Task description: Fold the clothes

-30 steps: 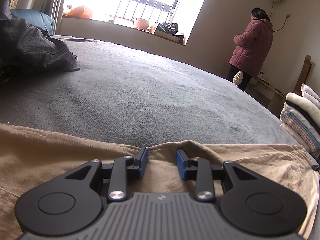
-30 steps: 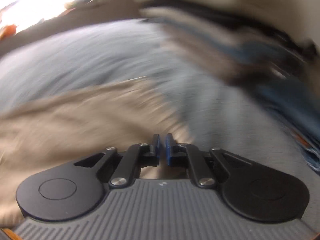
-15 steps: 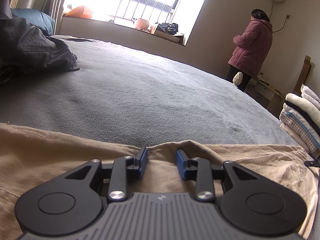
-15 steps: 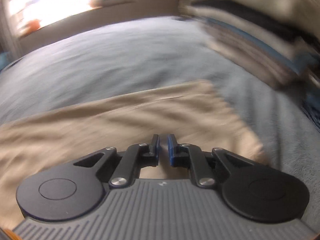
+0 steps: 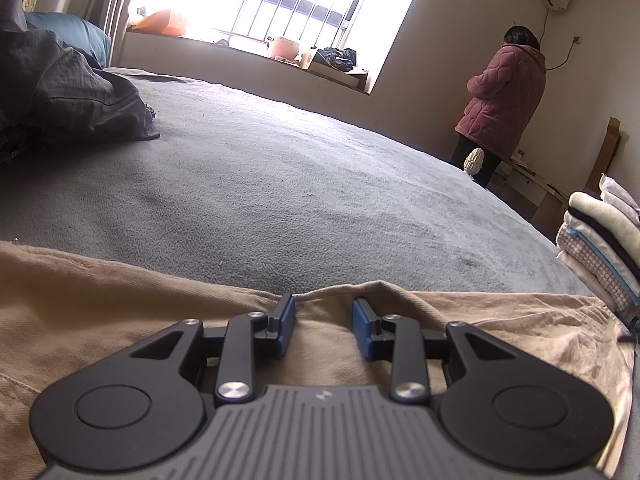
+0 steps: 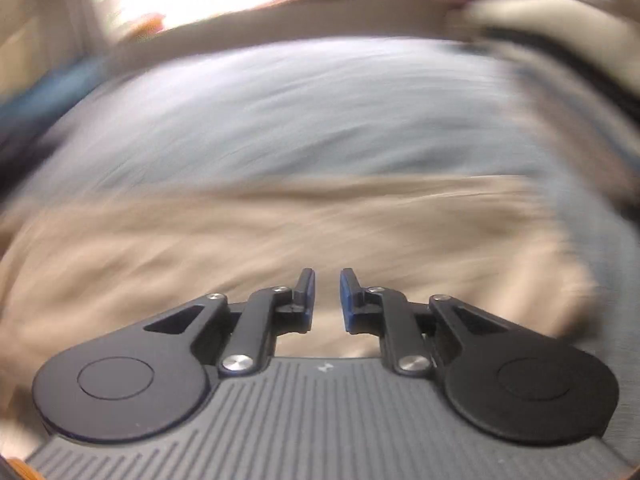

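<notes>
A: Right, where's the tan garment (image 5: pixel 120 320)?

B: Flat on the bed (image 5: pixel 280 184), long axis 9-to-3 under both claws. Left claw (image 5: pixel 324 330) part open, pads straddling its far hem, nothing pinched. Right claw (image 6: pixel 327 300) opening, empty. We're nearest left.

- My left gripper (image 5: pixel 323 322) sits low over the trousers (image 5: pixel 120 312), which lie across the near edge of the bed (image 5: pixel 280 184).
- At ten o'clock, a heap of crumpled clothes (image 5: pixel 68 92) rests on the bed, a pillow (image 5: pixel 72 32) behind it.
- At three o'clock, a stack of folded clothes (image 5: pixel 600 240) stands just beside the trousers' end.
- At twelve, the windowsill (image 5: pixel 248 56) runs behind the bed.
- At two, a person (image 5: pixel 504 100) stands beyond the bed's far edge.
- In the blurred right wrist view, the trousers (image 6: pixel 280 240) seem to lie under my right gripper (image 6: pixel 327 300).
</notes>
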The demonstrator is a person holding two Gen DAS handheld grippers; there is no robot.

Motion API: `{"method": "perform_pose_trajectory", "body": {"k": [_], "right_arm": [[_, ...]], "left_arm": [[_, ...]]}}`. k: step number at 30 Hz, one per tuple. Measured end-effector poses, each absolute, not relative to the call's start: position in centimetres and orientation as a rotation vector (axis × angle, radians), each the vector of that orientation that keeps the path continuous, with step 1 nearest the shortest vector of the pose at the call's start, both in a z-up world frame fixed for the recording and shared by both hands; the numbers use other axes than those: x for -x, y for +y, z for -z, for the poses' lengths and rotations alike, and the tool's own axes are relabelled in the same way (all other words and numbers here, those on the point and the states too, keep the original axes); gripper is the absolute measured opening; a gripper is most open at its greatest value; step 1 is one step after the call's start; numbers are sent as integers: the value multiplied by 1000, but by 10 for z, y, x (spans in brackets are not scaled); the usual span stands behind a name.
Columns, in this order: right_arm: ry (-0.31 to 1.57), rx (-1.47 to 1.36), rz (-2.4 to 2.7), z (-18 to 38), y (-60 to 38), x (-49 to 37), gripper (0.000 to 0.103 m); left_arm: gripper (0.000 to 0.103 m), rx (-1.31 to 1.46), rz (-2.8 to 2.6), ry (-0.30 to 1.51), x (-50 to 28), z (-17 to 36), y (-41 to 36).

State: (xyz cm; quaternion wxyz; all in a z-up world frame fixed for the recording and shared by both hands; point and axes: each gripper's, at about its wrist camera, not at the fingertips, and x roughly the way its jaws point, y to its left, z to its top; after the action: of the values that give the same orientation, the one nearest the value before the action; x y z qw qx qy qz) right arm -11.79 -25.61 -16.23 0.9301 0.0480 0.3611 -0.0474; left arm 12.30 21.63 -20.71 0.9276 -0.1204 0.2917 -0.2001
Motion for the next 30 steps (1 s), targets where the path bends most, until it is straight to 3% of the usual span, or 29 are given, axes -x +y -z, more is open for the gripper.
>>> {"method": "perform_pose_trajectory", "body": {"k": [3, 9, 15, 18, 20, 30], "right_arm": [[851, 41, 21, 178, -215, 132, 16], [964, 54, 263, 170, -221, 171, 20], [935, -188, -68, 124, -145, 125, 23], [1010, -366, -232, 122, -103, 87, 29], [1083, -496, -305, 131, -84, 69, 46], [1298, -589, -291, 173, -25, 64, 54]], "left_arm": [[33, 249, 411, 599, -123, 207, 216], [33, 253, 413, 598, -123, 207, 217], [33, 267, 419, 600, -125, 208, 219], [33, 282, 424, 600, -126, 209, 221], [33, 296, 429, 599, -126, 210, 223], [33, 358, 454, 595, -129, 215, 233]]}}
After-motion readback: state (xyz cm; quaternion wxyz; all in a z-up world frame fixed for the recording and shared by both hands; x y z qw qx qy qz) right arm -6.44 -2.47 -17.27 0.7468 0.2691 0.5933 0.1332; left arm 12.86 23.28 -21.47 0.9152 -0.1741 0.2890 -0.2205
